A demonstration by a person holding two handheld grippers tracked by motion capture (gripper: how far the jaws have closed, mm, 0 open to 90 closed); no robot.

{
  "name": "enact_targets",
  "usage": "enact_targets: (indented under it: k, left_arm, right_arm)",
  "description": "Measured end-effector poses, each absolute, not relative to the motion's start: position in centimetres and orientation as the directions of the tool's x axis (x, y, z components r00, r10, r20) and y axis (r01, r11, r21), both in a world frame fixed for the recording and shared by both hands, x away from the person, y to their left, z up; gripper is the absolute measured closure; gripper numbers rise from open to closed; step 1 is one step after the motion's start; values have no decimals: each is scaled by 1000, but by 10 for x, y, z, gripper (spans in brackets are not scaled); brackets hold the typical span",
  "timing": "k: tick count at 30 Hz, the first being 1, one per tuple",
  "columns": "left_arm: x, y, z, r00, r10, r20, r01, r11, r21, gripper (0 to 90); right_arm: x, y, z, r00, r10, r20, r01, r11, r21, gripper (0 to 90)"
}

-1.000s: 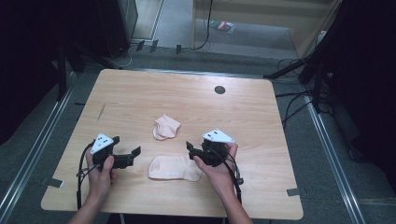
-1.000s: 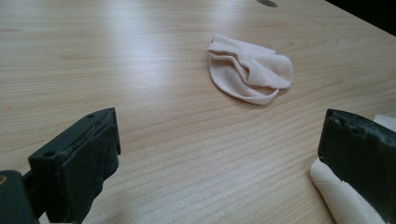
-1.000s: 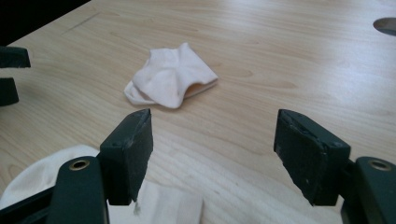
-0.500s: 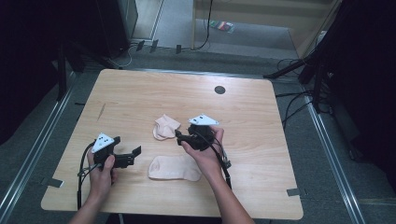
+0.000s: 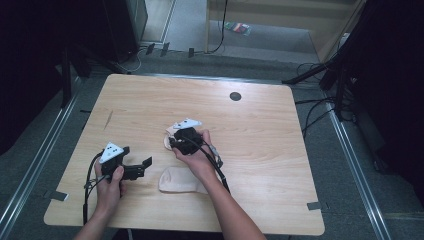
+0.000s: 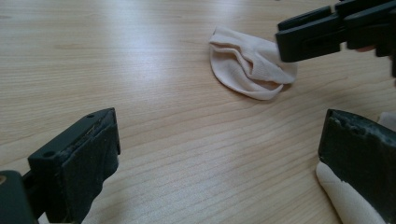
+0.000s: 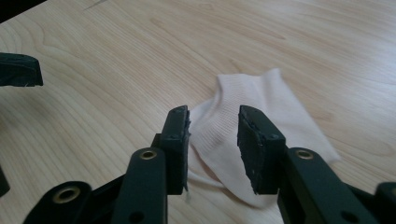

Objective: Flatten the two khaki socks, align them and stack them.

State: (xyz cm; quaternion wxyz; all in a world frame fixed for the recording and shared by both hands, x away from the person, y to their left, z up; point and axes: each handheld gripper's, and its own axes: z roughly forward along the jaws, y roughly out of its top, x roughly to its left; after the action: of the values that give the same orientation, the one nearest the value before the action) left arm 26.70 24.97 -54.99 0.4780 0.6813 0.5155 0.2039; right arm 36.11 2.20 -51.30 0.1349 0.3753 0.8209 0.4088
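The right gripper (image 5: 172, 142) sits over the crumpled sock (image 7: 261, 116) near the middle of the table (image 5: 280, 150). Its jaws have just been closing and now stand at a narrow gap with a fold of the sock's ribbed fabric between them; the right gripper view leaves a strip of cloth visible between the pads, and whether the pads press the cloth cannot be told. In the high view the right hand (image 5: 195, 155) and the gripper body cover most of this sock, leaving a pale edge at its left. In the left gripper view the same sock (image 6: 250, 63) lies bunched on the wood, its right part hidden behind the right gripper's jaw tips. The left gripper (image 6: 219, 158) rests low at the table's near left, jaws wide apart, nothing between them. The flat sock (image 5: 177, 181) lies just beside the right forearm, which overlaps its right end; in the left gripper view it is cut off behind the right-hand jaw.
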Motion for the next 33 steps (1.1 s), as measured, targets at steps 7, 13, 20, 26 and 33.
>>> enact_targets:
  k: [7,13,20,26,33]
  left_arm:
    - [268,250,-551,382,896,-227,518,-4,856,0]
    - [272,248,-550,352,909,-224,556,-11,831,19]
    - [288,242,-541,347,915,-206,565,-29,825,63]
    - [308,229,-538,361,913,-188,573,-59,817,235]
    - [328,216,-541,373,904,-209,597,-61,800,396]
  right_arm:
    - [367,40,-532,-668,744,29,515,434,739,699]
    - [367,39,-531,-663,748,42,532,431,729,900]
    - [368,32,-524,-638,759,131,566,348,747,900]
    - [372,24,-517,-619,761,196,588,283,758,900]
    - [377,13,-511,-610,757,234,594,242,767,900]
